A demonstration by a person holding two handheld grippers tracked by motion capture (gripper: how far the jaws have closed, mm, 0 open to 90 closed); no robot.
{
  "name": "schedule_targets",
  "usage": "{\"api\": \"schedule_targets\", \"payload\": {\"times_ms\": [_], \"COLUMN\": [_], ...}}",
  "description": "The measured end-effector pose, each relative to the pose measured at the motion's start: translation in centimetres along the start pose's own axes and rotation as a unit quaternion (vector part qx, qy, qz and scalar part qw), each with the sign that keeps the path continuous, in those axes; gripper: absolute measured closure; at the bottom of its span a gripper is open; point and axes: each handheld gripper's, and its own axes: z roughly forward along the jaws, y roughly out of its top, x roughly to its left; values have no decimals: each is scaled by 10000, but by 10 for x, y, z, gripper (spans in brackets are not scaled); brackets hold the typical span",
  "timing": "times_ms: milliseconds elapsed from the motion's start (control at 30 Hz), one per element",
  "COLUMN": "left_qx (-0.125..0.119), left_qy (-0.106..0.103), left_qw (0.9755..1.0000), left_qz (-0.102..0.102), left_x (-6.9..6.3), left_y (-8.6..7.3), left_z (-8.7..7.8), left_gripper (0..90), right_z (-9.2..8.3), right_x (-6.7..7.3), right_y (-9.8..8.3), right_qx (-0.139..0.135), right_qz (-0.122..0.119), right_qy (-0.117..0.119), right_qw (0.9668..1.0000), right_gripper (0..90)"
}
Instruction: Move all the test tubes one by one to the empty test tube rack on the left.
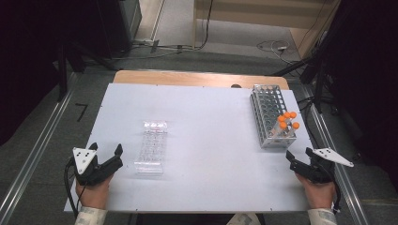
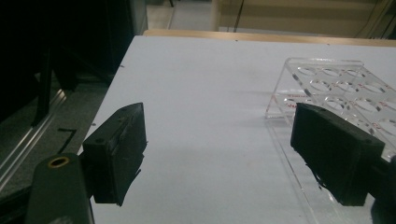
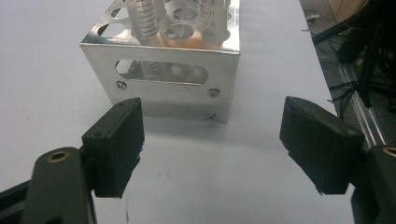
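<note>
Both claws wide, empty: left claw (image 1: 106, 151), right claw (image 1: 299, 154); orange-capped tubes (image 1: 287, 120) in metal rack (image 1: 268, 112); clear rack (image 1: 152, 147) empty.

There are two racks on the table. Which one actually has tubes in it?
The metal rack on the right, near the right claw: orange-capped tubes stand at its near end. The clear plastic rack by the left claw has none.

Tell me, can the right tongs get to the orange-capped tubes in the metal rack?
Probably yes. The right tongs are open just in front of the metal rack, and the orange-capped tubes stand in its near end with nothing between.
</note>
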Motion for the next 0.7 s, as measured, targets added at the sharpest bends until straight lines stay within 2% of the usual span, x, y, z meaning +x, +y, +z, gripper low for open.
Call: {"api": "schedule_targets", "payload": {"times_ms": [367,700], "left_qx": [-17,-19], "left_qy": [-7,-4], "left_qw": [10000,10000], "left_qz": [-19,-26], "left_x": [1,1], "left_y": [0,0], "left_z": [1,1], "left_gripper": [186,186], "right_z": [-3,-3], "right_x": [-3,-2], "right_y": [1,2], "right_qx": [-92,-110], "right_qz": [101,85], "right_qy": [27,76], "right_qw": [9999,9999], "right_gripper": [212,219]}}
